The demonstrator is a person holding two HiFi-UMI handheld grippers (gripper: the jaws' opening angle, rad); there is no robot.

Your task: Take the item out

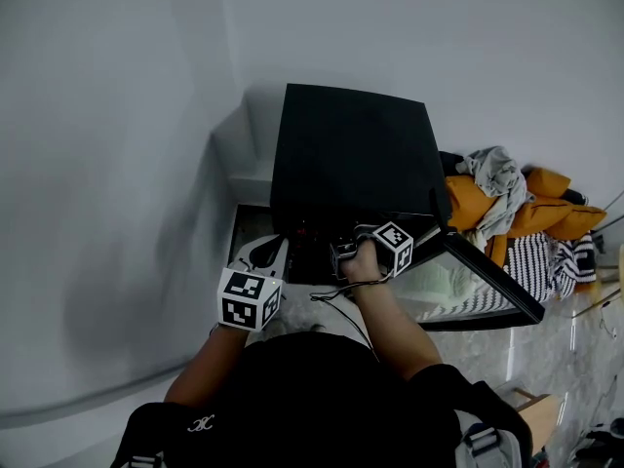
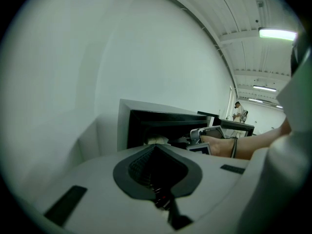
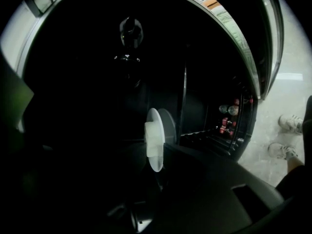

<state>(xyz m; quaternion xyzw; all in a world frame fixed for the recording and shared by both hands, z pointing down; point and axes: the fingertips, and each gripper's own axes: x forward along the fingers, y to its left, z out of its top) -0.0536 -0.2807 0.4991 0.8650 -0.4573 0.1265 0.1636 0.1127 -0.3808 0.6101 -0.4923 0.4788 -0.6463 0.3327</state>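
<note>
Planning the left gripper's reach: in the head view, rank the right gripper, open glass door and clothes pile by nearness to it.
1. Right gripper, just right, at the cabinet.
2. Glass door, further right.
3. Clothes pile, far right.

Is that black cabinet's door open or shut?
Open: the glass door stands swung out rightward, and the right gripper reaches inside the cabinet.

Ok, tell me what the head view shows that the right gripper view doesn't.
Head view only: the black box-shaped cabinet's top, the left gripper resting outside it, and the right gripper reaching in. Right gripper view only: the dark interior, a white round disc seemingly pinched edge-on in the jaws, small red items at right, and pale shoes. Both: the open glass door, the orange and striped clothes pile and the pale marble floor.
</note>
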